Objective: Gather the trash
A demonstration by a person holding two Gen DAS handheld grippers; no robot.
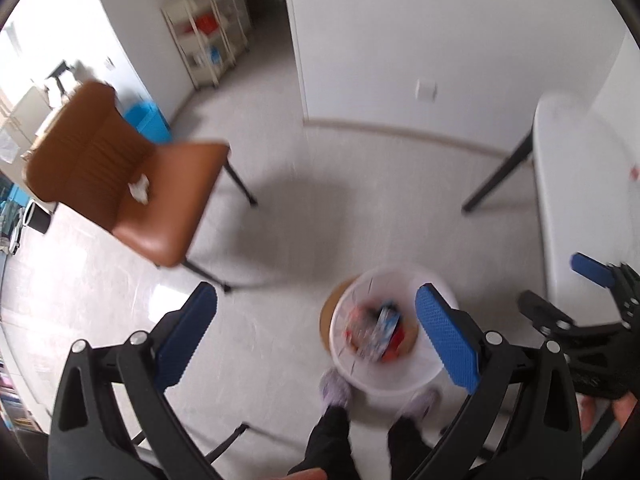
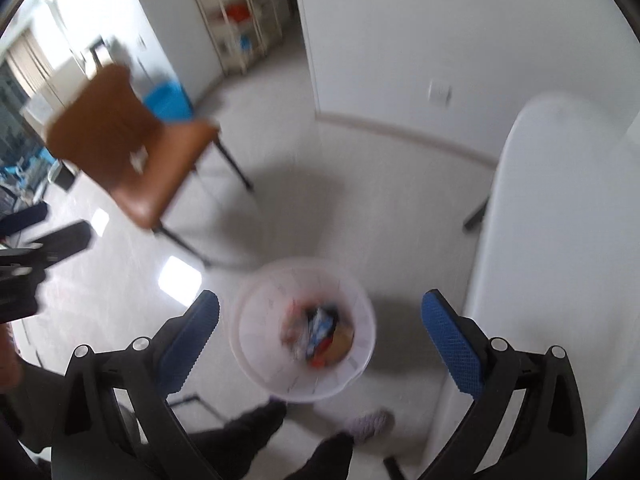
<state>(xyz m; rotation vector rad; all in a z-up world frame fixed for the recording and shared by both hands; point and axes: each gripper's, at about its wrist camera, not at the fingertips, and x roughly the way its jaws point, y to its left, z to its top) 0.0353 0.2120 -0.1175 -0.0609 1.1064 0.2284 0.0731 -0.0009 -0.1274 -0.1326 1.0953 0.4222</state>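
Note:
A white plastic waste bin (image 1: 400, 380) stands on the floor below both grippers, with colourful wrappers (image 1: 380, 332) lying in it. My left gripper (image 1: 316, 300) hangs above it, open and empty. The right gripper (image 2: 322, 304) is also open and empty, over the same bin (image 2: 256, 320) and its wrappers (image 2: 320, 332). A crumpled white tissue (image 1: 139, 190) lies on the seat of a brown chair (image 1: 172, 200) to the left; the right wrist view shows the tissue (image 2: 138, 158) too. Both views are blurred by motion.
A white table (image 1: 580, 200) with black legs stands at the right, with a small red speck (image 1: 634, 172) on it. The person's dark trouser legs (image 1: 332, 440) and pale slippers (image 1: 334, 390) are beside the bin. A blue box (image 1: 146, 122) and a shelf trolley (image 1: 208, 40) stand further back.

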